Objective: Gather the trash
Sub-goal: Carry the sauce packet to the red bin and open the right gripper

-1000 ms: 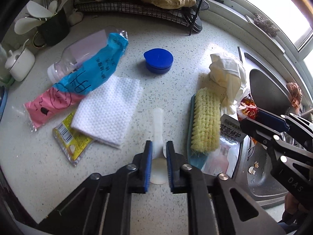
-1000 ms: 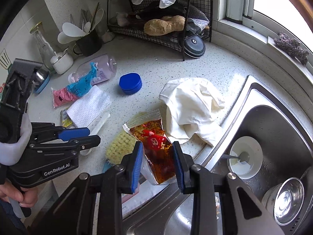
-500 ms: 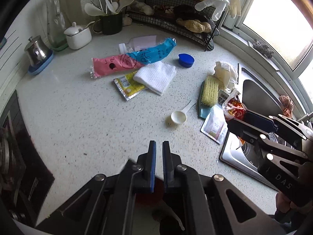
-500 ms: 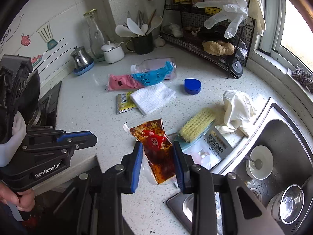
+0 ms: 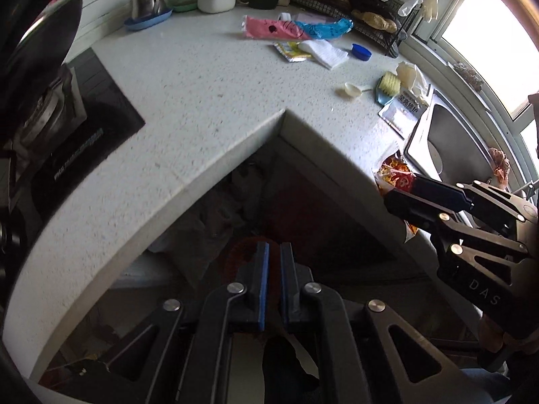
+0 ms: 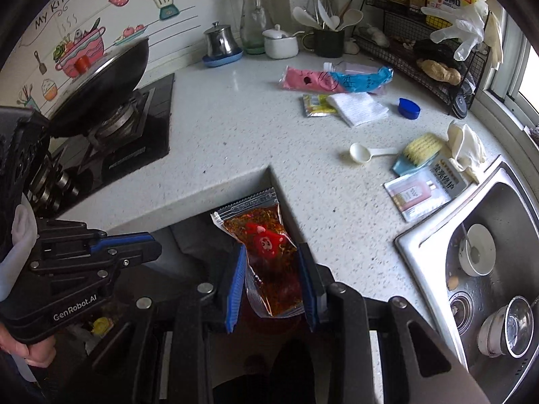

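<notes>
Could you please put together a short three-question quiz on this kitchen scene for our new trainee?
1. True or false: the right claw is shut on the red sauce packet.
2. What lies directly beside the scrub brush on the counter: A) white spoon B) blue cap C) pink-and-blue wrapper?
3. Fill in: the left claw holds ____.

Key: 1 true; 2 A; 3 nothing.
</notes>
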Tool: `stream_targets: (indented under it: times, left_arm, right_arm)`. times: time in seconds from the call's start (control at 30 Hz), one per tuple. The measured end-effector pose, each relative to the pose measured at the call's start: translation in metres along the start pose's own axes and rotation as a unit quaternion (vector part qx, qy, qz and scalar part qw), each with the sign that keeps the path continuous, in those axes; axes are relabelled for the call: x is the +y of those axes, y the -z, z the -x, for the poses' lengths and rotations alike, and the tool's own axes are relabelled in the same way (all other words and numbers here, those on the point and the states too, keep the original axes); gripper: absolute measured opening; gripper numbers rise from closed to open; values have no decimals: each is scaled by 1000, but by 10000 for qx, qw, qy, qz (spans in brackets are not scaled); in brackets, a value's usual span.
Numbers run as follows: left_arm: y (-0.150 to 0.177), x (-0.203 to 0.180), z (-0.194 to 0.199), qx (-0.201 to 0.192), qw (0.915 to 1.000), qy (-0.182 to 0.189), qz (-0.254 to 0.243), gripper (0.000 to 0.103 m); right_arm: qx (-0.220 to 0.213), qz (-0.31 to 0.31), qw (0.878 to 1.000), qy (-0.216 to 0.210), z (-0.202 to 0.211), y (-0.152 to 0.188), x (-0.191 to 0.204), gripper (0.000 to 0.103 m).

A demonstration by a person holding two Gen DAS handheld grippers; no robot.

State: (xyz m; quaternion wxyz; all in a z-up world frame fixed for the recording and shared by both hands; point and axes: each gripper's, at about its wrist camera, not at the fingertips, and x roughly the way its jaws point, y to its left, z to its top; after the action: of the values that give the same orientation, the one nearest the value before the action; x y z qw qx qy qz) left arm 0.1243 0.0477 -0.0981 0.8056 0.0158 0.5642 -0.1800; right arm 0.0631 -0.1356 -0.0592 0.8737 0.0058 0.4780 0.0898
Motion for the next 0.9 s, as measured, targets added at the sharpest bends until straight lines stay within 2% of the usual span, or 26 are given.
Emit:
stream_targets:
  times: [0.17, 0.37, 0.5, 0.67, 0.9]
  left_arm:
    - [42, 23, -31, 320, 9986, -27, 424, 5]
    - [78, 47, -88, 600, 9952, -70, 773, 5]
    - [92, 61, -137, 724, 9932, -202, 893, 5]
    - [114, 81, -207, 616, 9939, -106, 905, 5]
    - [133, 103, -305, 846, 9916, -139, 971, 5]
  right_arm:
    - [468, 227, 9986, -131, -35, 29, 24, 28]
    - [881, 401, 9949, -289, -93, 60, 37, 28]
    - [1028, 461, 9931, -316, -145, 80, 38, 28]
    - [1181, 544, 9913, -191, -224, 110, 35, 28]
    - [1476, 447, 9880, -110, -327, 149, 24, 28]
